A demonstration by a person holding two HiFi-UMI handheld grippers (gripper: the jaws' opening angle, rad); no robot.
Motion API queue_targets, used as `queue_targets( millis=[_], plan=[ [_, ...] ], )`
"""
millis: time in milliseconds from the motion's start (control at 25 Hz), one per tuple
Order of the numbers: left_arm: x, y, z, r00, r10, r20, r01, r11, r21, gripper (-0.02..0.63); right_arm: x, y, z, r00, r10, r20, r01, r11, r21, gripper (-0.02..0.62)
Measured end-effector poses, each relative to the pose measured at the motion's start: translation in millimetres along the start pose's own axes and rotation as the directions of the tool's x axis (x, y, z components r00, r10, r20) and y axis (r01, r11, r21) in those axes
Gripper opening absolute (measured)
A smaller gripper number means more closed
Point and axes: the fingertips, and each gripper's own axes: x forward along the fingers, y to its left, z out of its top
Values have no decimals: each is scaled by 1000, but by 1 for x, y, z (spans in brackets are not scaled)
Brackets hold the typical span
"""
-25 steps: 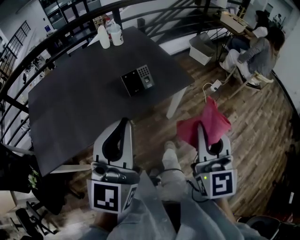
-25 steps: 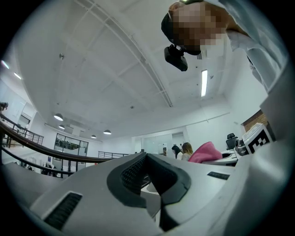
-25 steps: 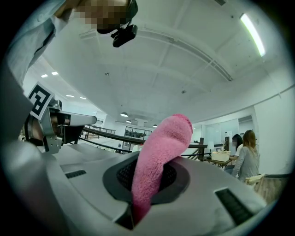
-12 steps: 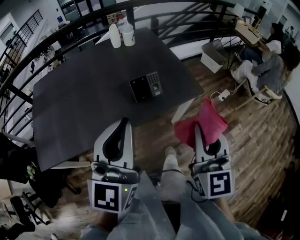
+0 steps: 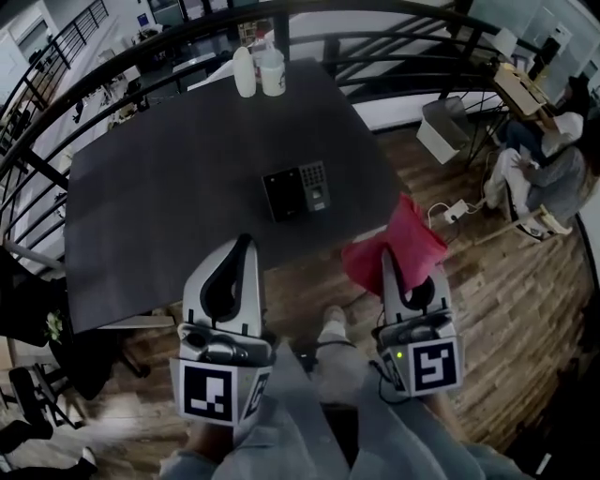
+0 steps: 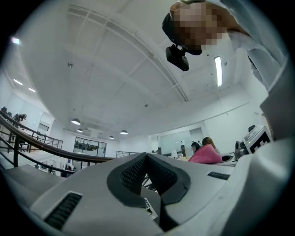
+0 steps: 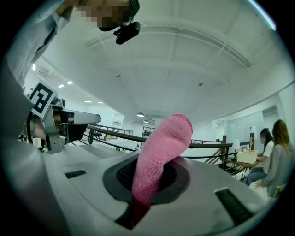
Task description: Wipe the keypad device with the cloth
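Note:
The black keypad device [image 5: 298, 190] lies flat near the front right edge of the dark table [image 5: 150, 187]. Both grippers are held low over the wooden floor, short of the table. My left gripper [image 5: 245, 242] is shut with nothing in it, its tip by the table's front edge; its jaws [image 6: 147, 157] point up toward the ceiling. My right gripper [image 5: 385, 251] is shut on the pink cloth [image 5: 401, 242], which bunches out past its tip. In the right gripper view the cloth [image 7: 161, 140] stands up from between the jaws.
Two white containers [image 5: 260, 71] stand at the table's far edge. A black railing [image 5: 394, 19] curves round behind. A white bin [image 5: 446, 127], a power strip [image 5: 457, 209] and seated people [image 5: 548, 155] are on the right. A dark chair [image 5: 37, 319] is left.
The head view has shifted: table and keypad device now sit further right and a little lower. Both grippers keep their pose, the cloth still held in the right.

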Motion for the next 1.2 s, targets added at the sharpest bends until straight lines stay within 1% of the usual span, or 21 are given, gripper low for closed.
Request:
queue_targets(
  millis=[320,600,800,960,1200],
  plan=[
    [26,-1,-5,997,81,-16,-80,996,24,8,36,-25,-13,996,81,-35,-81,997,2,29],
    [38,-1,-10,989,146,-28,-145,989,22,8,64,-36,-30,984,161,-74,-161,987,0,29],
    [45,0,-17,980,192,-46,-191,981,21,8,82,-40,-48,970,218,-108,-219,976,-3,29],
    [49,2,-21,973,227,-51,-226,974,29,8,97,-40,-65,955,262,-141,-265,964,0,28],
    [50,5,-30,959,272,-81,-271,962,28,8,118,-35,-86,930,323,-177,-328,945,-1,29]
  ],
)
